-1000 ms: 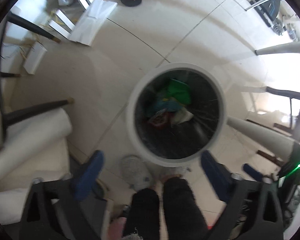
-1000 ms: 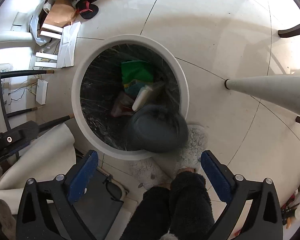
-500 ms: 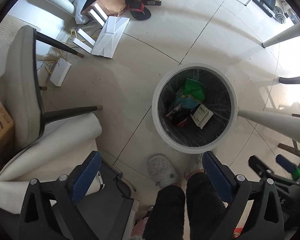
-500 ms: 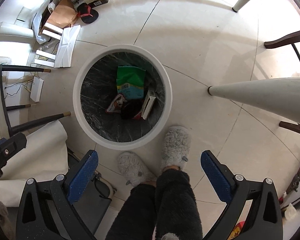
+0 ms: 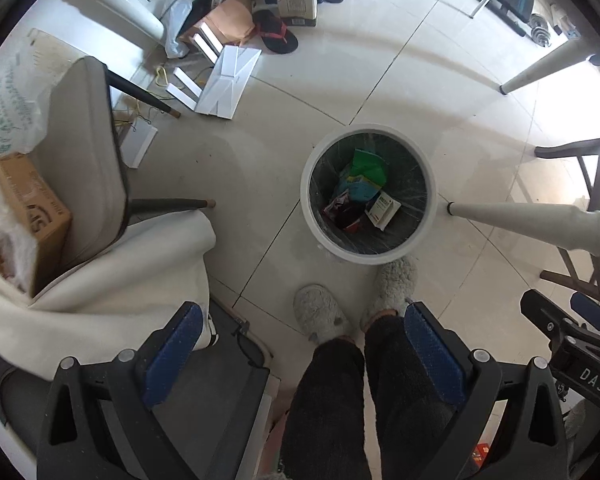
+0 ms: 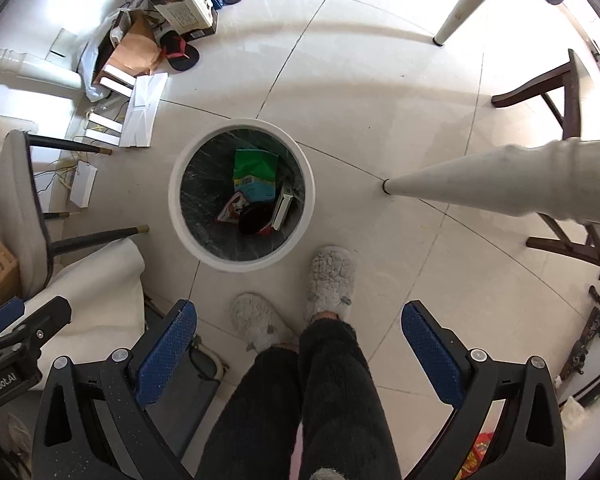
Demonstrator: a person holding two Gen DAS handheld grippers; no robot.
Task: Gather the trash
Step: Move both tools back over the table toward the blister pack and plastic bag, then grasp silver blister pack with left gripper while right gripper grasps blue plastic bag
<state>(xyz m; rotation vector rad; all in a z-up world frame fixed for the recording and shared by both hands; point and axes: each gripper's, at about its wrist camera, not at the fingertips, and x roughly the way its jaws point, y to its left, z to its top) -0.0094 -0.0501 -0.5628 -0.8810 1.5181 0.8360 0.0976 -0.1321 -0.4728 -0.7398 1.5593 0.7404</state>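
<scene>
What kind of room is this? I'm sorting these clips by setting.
Most likely a lived-in home dining area: a glossy white tiled floor, a turned white table leg, a grey padded chair, and a round white trash bin by fluffy grey slippers.

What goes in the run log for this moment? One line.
left gripper: open, empty | right gripper: open, empty | trash bin: holds trash

A lived-in home: tiled floor (image 5: 320,92), padded chair (image 5: 84,160), flip-flop (image 5: 276,36), fluffy slippers (image 6: 332,280), cardboard boxes (image 5: 32,216).

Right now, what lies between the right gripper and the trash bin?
In the right wrist view, two grey slippers lie between the right gripper and the trash bin.
</scene>
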